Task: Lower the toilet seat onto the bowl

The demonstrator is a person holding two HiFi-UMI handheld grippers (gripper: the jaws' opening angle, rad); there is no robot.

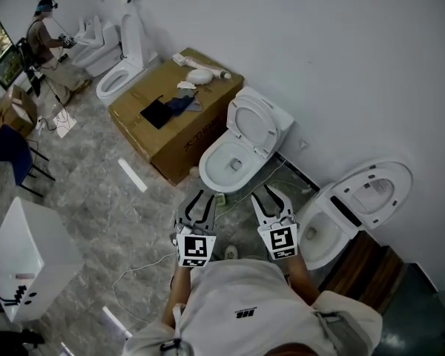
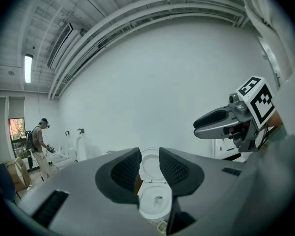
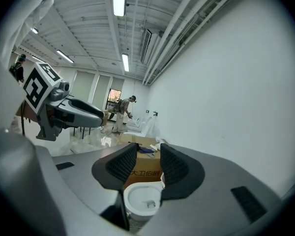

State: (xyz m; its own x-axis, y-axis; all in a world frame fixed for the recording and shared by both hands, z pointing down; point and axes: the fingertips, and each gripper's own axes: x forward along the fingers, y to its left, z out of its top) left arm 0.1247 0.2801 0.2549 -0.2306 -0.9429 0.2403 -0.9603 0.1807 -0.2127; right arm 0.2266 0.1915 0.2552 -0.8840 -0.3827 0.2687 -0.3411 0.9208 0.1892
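Seat (image 1: 254, 123) standing upright over the white bowl (image 1: 210, 170) by the wall, just ahead of the left gripper (image 1: 199, 197) and right gripper (image 1: 269, 193), both hovering short of the rim, jaws pinched narrow, gripping nothing.

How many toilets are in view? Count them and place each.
4 toilets: one straight ahead beside the cardboard box, one to its right, two farther along the wall near another person. More may be hidden.
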